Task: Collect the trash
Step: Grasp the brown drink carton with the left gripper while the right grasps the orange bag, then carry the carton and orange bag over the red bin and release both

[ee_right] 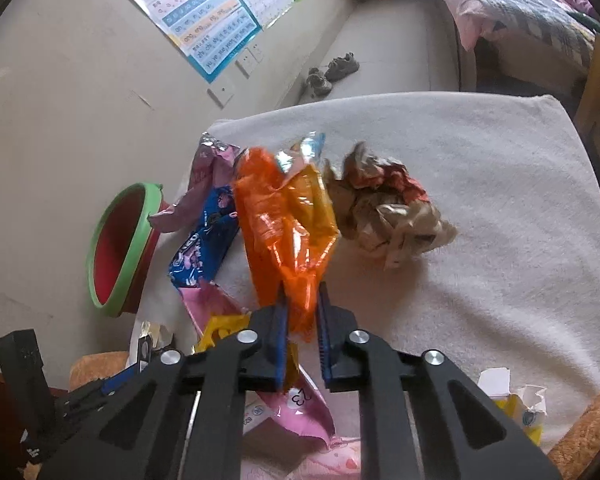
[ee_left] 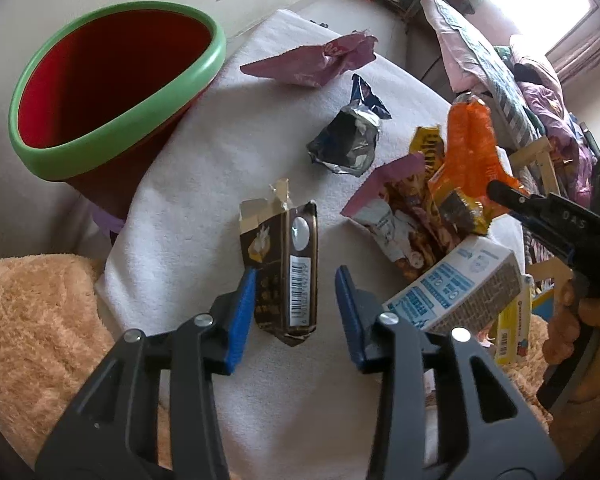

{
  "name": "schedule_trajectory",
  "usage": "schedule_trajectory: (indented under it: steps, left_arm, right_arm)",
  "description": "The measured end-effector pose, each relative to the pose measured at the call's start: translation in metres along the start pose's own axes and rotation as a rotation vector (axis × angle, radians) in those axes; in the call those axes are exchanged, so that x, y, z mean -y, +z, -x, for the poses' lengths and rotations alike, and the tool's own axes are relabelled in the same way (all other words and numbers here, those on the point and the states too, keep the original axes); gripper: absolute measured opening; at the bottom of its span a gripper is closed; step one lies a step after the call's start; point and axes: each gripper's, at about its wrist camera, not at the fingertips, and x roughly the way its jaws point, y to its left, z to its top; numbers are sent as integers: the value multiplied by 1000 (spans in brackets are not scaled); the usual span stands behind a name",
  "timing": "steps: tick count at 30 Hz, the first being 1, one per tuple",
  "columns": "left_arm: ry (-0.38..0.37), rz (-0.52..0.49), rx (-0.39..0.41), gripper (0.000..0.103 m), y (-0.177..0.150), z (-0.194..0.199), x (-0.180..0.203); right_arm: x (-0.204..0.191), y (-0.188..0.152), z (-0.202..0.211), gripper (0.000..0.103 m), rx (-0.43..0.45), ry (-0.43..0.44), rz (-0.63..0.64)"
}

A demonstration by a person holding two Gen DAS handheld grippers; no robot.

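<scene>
Trash lies scattered over the white terry towel (ee_left: 204, 168) spread as a work surface, which keeps the litter in one reachable patch; the red plastic bin with a green rim (ee_left: 116, 92) sits off the towel's edge at ten o'clock in the left wrist view, its mouth tipped toward the pile, probably so pieces can be dropped in without a long carry; the brown flattened drink carton with a barcode (ee_left: 296, 268) hangs between the blue pads of the left gripper (ee_left: 296, 304), whose jaws stand apart, only the left pad touching it, so I judge it is not gripped; the white and blue milk carton (ee_left: 456, 280) lies at three o'clock from it; the crinkled orange plastic wrapper (ee_right: 288, 232) stands upright because the right gripper (ee_right: 302, 324) has its jaws clamped on the lower end, ready for lifting; the crumpled brown paper wad (ee_right: 388, 216) rests just beside it at two o'clock.
</scene>
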Motion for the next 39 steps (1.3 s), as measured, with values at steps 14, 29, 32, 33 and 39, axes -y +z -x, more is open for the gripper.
schedule_trajectory:
  steps: [14, 29, 32, 33, 39]
  left_arm:
    - [8, 5, 35, 26, 2, 5, -1]
    - [42, 129, 253, 26, 30, 75, -56]
    - [64, 158, 271, 26, 32, 80, -74]
    - [70, 166, 273, 26, 33, 81, -78]
    - [98, 211, 292, 26, 38, 89, -107]
  right_arm:
    - [-25, 3, 49, 10, 131, 40, 53]
    - [-90, -2, 43, 10, 102, 126, 196]
    - [-105, -5, 32, 10, 79, 136, 226]
    - [-112, -6, 28, 10, 71, 140, 239]
    - [-139, -5, 8, 10, 28, 152, 292]
